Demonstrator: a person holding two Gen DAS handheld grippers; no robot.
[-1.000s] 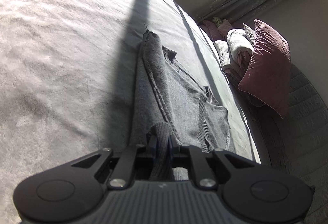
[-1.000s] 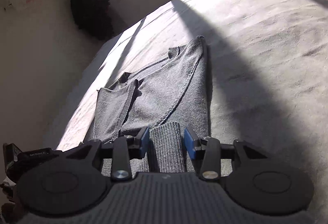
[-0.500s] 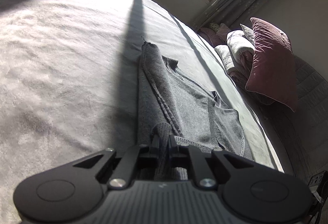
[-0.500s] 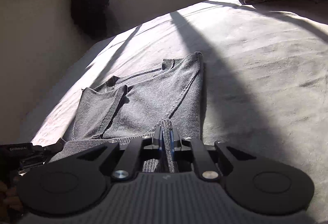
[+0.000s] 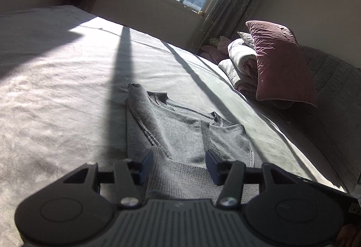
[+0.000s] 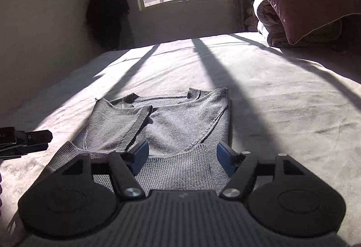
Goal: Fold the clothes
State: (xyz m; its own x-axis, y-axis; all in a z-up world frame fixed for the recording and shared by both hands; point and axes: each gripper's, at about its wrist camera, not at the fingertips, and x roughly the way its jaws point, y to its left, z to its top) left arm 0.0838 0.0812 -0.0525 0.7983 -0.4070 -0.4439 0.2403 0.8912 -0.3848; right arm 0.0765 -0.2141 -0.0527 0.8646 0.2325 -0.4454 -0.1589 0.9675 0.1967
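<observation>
Both tools, left [image 5: 179, 162] and right [image 6: 182, 157], are opening off the sweater [image 6: 171, 125] hem on the bed [image 6: 270, 93]; next, regrip for another fold.

both grippers [image 5: 179, 162] [image 6: 182, 157] let go of hem [image 6: 176, 170] – jaws opening

The right tool [image 6: 182, 160], jaws opening, hovers over the grey sweater's [image 6: 171, 125] ribbed hem on the bed [image 6: 282, 100].

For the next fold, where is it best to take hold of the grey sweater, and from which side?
Probably at the ribbed hem, the thick straight edge nearest both cameras. Come in low from the near side, the left gripper and right gripper one at each hem corner. Both are opening now, pads clear of the sweater, which lies flat on the bed.
</observation>
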